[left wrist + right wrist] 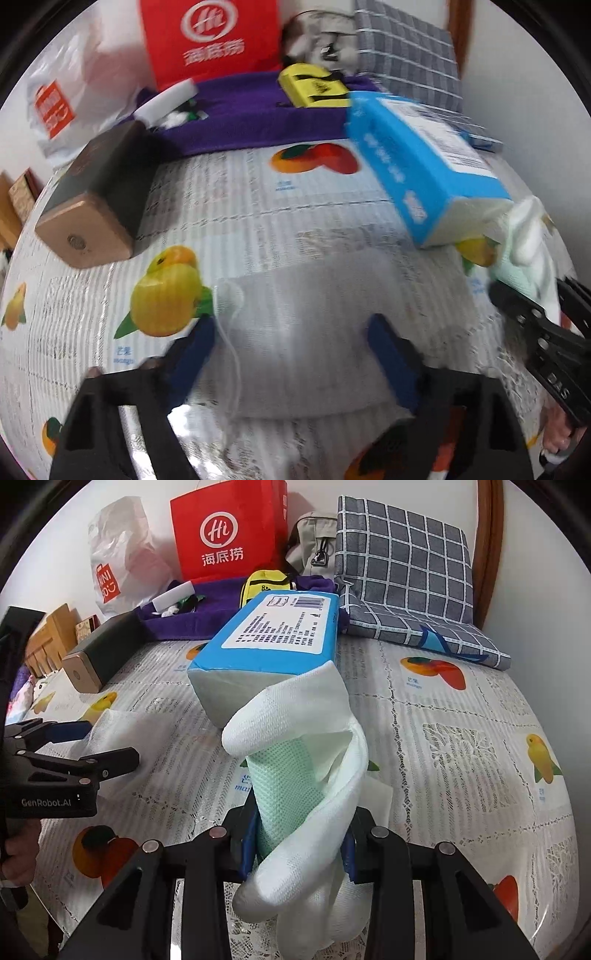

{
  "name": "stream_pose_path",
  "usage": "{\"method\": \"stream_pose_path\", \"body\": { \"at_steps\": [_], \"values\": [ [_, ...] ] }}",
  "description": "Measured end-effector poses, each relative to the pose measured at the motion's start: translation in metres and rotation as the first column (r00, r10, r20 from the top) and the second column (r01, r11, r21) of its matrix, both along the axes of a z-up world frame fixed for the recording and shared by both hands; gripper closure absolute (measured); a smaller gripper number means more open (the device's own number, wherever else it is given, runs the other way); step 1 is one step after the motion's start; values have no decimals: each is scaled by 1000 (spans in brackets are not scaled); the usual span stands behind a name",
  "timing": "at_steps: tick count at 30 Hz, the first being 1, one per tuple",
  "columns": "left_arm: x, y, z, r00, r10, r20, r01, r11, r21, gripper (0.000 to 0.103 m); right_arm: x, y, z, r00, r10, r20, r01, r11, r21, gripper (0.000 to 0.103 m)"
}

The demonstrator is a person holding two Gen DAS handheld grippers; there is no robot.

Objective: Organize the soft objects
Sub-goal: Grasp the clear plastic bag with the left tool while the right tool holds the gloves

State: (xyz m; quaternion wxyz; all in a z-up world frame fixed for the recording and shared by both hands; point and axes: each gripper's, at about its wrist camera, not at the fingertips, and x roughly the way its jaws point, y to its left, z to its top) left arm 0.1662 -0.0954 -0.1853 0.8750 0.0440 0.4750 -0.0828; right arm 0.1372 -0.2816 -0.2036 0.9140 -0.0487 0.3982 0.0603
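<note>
A: Cloth [295,775], white and green, bunched in right gripper [299,843], fingers clamped on it, lifted off the table [461,716] before the blue pack [273,635]. Why raised?

B: Likely to clear it for placing. Left gripper [291,354] spread wide over a flat sheet [306,295] near the table's front edge, holding nothing.

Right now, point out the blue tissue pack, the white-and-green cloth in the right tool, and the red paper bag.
Blue tissue pack [273,627]: right wrist view, printed label face.
White-and-green cloth [284,775]: right wrist view, green mesh middle.
Red paper bag [229,531]: right wrist view, front panel.

tissue pack [273,627]: blue, white label | cloth [295,775]: white, mint-green | tablecloth [461,746]: white lace, fruit prints | bag [229,531]: red
</note>
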Motion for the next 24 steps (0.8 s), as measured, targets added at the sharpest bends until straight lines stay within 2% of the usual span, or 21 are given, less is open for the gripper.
{"method": "stream_pose_path", "body": {
  "at_steps": [1,5,7,9,11,14,18,24],
  "values": [
    [-2,-4,1,1000,-20,6,20,1000,5,42,-1,0,0,1000,-4,-2,4,1000,-3,67],
    [-8,-9,4,998,-66,10,66,998,-8,65,-5,1,1,1000,-13,-15,13,1000,-8,67],
    [-9,-9,5,997,-79,6,79,997,-21,84,-6,1,1,1000,-14,-21,14,1000,-8,67],
    [-11,-5,7,997,-82,-11,81,995,-60,93,-9,2,2,1000,-14,-28,14,1000,-7,67],
    [-13,0,8,997,-76,-23,73,994,-87,94,-11,2,3,999,-12,-34,12,1000,-2,69],
    [-17,9,10,998,-54,-28,51,994,-95,94,-14,5,7,999,-8,-41,8,1000,7,75],
    [-19,23,17,999,-22,-30,18,994,-112,94,-18,9,15,999,-1,-38,2,1000,17,78],
    [-24,37,39,1000,7,9,-5,993,-116,94,-21,19,34,1000,25,-11,-25,999,24,81]
  ]
}}
